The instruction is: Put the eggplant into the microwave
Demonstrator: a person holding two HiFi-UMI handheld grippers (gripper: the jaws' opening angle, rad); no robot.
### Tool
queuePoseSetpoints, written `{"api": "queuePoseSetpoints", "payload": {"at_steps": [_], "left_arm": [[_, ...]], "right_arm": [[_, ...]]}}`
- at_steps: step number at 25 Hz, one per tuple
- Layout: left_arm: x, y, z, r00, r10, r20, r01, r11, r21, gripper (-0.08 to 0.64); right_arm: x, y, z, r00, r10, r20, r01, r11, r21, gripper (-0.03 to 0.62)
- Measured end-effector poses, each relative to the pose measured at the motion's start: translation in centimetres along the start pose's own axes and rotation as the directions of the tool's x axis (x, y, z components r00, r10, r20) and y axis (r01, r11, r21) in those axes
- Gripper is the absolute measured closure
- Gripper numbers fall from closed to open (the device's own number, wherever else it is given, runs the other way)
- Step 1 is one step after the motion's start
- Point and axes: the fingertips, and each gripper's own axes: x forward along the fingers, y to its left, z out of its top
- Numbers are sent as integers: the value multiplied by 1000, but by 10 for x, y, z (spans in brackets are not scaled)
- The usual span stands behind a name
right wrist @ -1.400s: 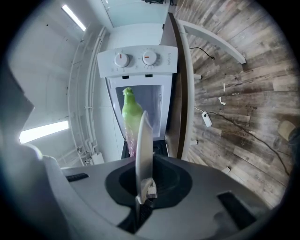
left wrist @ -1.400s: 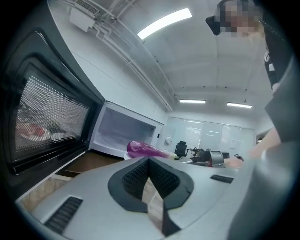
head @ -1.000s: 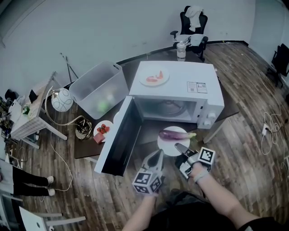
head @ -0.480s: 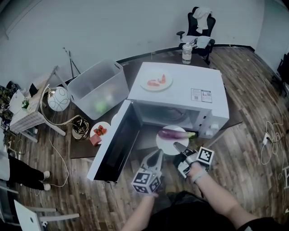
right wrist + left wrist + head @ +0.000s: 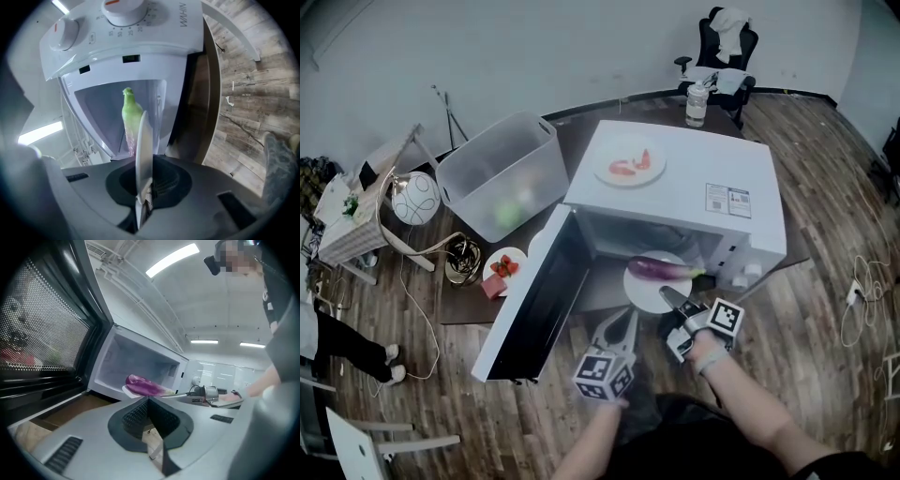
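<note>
At the mouth of the open microwave (image 5: 694, 187), its door (image 5: 534, 291) swung wide to the left, a purple eggplant (image 5: 661, 269) lay across a white plate (image 5: 639, 289) held at the threshold of the cavity; the vegetable was not yet inside. The right gripper (image 5: 672, 300) was clamped on the plate's near rim, the thin edge of the plate standing pinched between its jaws in the right gripper view, with the eggplant's green stem end showing beyond it. The left gripper (image 5: 622, 328) hung just beside, low and to the left, its jaws pressed together on nothing.

The eggplant looked glossy and smooth-skinned, probably light for its bulk and firm rather than soft; a rounded body of that sort was likely to roll or slide if the plate tipped. The plate appeared stiff and breakable, and with the hold at one edge only, the load sat out beyond the jaws; keeping it level was judged the main concern. The rim nearest the person seemed the sensible place to hold, as it was; if the eggplant itself had to be taken, the thick purple middle would have offered a surer grip than the tapered stem end. A second plate (image 5: 630, 161) of red food sat on top of the microwave, well clear.
</note>
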Motion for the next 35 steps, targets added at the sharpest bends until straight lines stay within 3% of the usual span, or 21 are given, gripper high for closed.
{"api": "queuePoseSetpoints", "payload": {"at_steps": [35], "left_arm": [[45,3,-19,993,-101,-59,99,995,-30,560]], "right_arm": [[31,-5,27,997,-25,73,24,1000,3,583]]}}
